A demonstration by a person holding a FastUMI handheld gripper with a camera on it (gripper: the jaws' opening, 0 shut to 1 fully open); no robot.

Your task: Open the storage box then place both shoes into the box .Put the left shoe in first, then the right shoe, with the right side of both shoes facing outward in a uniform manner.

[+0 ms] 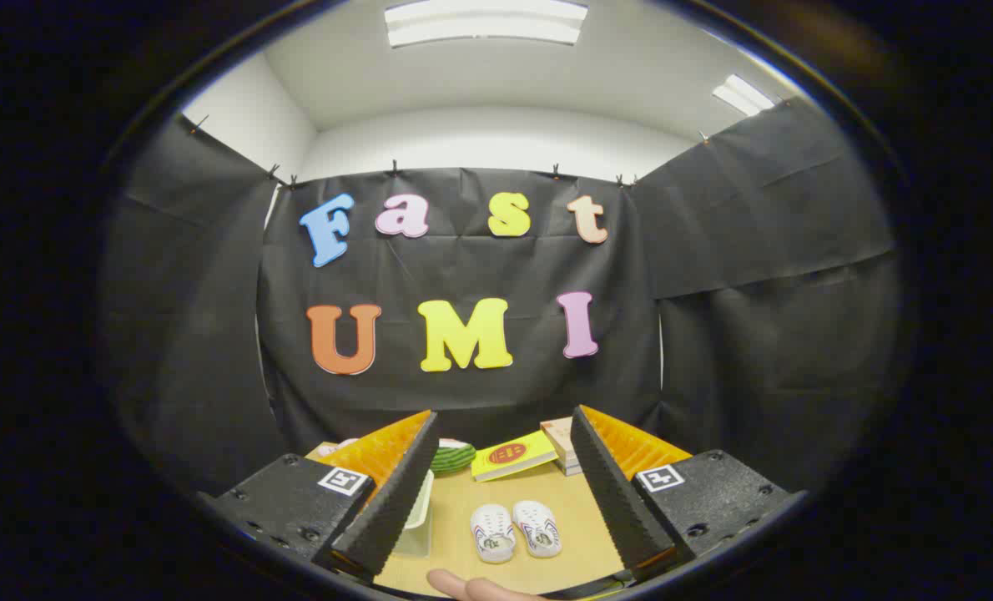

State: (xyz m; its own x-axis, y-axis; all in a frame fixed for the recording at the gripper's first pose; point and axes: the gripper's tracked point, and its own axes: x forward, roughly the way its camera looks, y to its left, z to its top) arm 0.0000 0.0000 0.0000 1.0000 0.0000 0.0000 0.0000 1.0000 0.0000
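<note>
- Gripper: fingers spread wide, holding nothing, raised above the table.
- Shoes: paired side by side on the table, between the fingers.
- Storage box: just left of the shoes.

My gripper is spread wide with nothing between the fingers, and I can read no word or number here. Each finger base carries a square black-and-white coded marker, one at my 9 o'clock and one at my 3 o'clock; these are patterns, not text. At 12 o'clock, the yellow book bears a red oval emblem, too small to read. The white shoes have small prints, also not legible.
</note>
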